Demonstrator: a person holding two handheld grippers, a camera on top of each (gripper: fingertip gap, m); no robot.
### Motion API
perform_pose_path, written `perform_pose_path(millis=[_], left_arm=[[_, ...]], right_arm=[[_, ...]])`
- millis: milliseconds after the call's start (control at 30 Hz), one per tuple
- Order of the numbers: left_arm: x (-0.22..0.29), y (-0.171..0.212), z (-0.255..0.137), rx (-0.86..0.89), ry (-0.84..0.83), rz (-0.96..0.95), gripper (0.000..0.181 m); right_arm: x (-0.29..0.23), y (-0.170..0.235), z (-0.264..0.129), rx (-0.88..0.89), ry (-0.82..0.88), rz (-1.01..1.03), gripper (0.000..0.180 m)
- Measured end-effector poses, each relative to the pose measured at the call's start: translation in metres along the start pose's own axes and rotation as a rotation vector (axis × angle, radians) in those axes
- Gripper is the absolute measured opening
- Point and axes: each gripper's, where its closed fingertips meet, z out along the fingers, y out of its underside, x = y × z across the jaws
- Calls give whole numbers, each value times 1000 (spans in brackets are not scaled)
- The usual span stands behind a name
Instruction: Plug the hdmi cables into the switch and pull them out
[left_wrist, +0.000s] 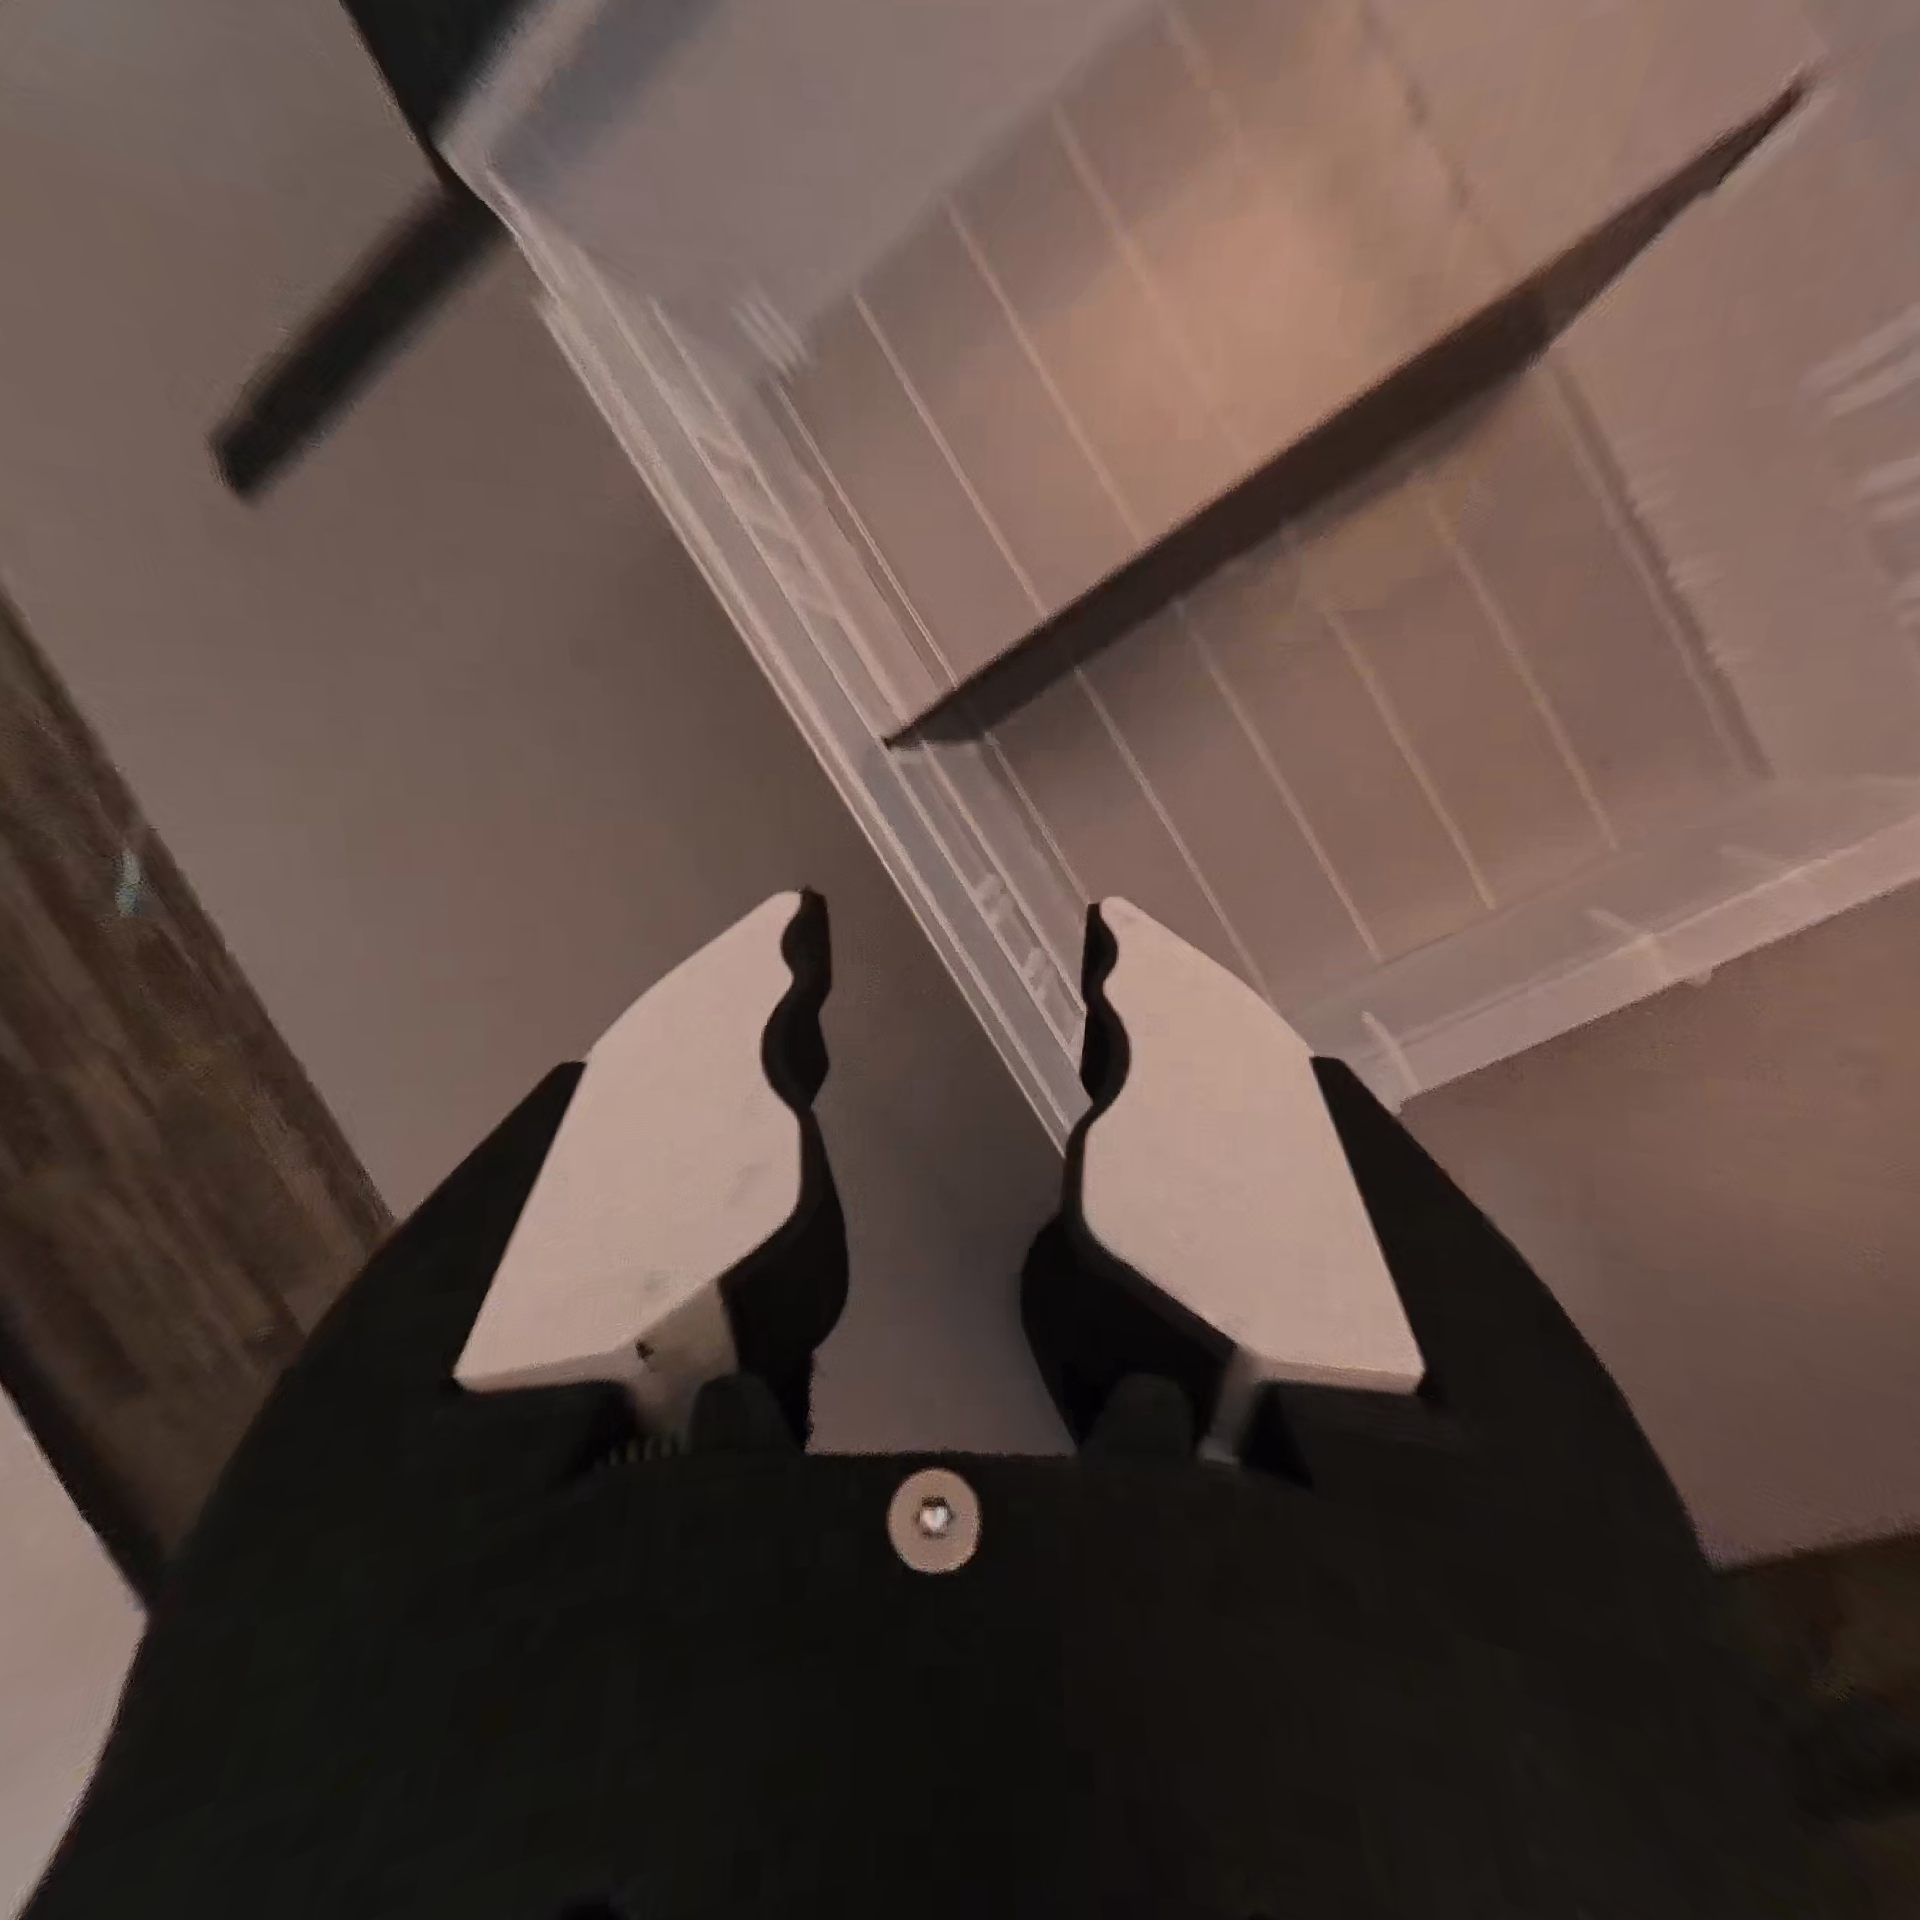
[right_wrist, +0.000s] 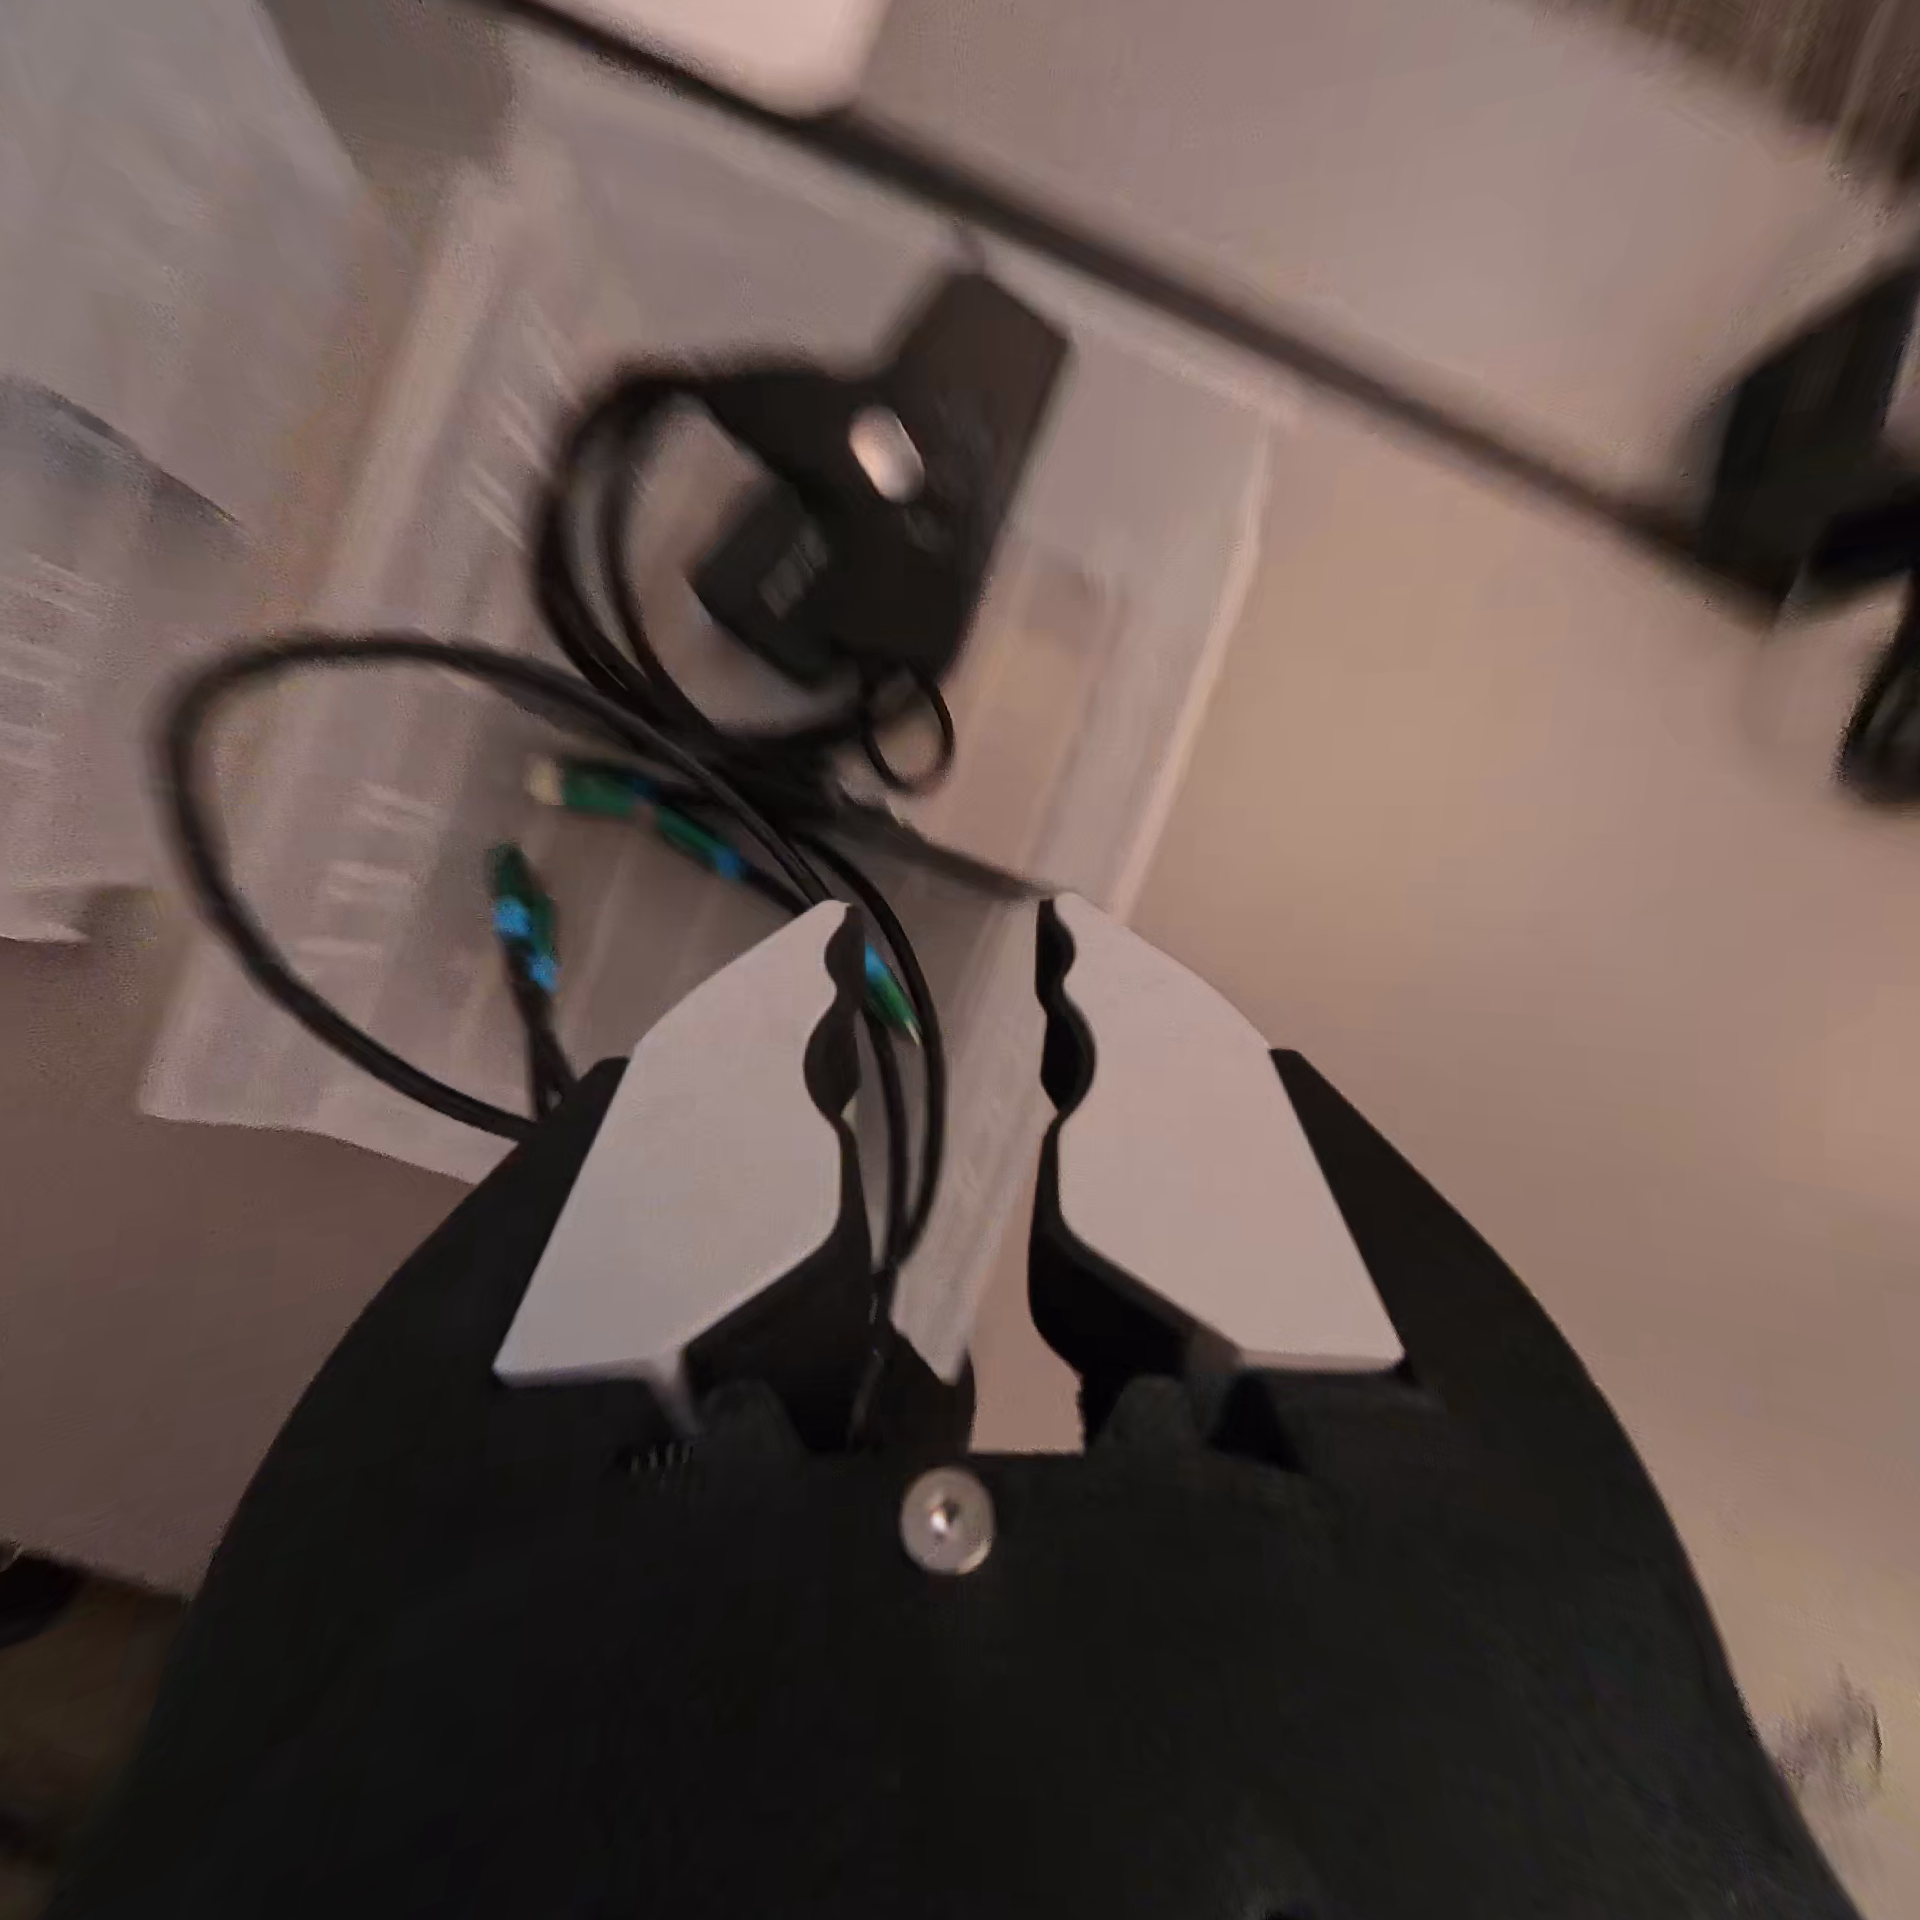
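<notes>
In the right wrist view a black HDMI switch (right_wrist: 894, 488) with a round silver button lies on a clear plastic box (right_wrist: 1143, 644), blurred by motion. Black cables (right_wrist: 312, 665) loop out from it. Plugs with green and blue bands lie loose near it: one on the left (right_wrist: 520, 914), one higher up (right_wrist: 603, 790). My right gripper (right_wrist: 948, 914) is open and empty above the cables, with one banded plug (right_wrist: 888, 992) showing between its fingers below. My left gripper (left_wrist: 956, 914) is open and empty over a pale table, beside the edge of a clear box. No switch or cable shows in the left wrist view.
A clear ribbed plastic box (left_wrist: 1247, 520) fills the upper right of the left wrist view, with a dark edge (left_wrist: 1351, 416) across it. A wood-grain strip (left_wrist: 135, 1039) runs on the left. In the right wrist view a dark bar (right_wrist: 1247, 301) crosses the top and a dark object (right_wrist: 1860, 520) sits far right.
</notes>
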Motion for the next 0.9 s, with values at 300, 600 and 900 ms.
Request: perform_pose_path(millis=[300,600,900], left_arm=[[-5,-87,-120,798,-108,-123,61],[3,-87,-143,894,-138,-114,63],[12,-89,-144,893,-89,-87,64]], right_arm=[[-239,-87,1,403,-556,-276,76],[-228,-82,114,16,-13,-195,71],[-240,-40,165,-325,-140,-40,70]])
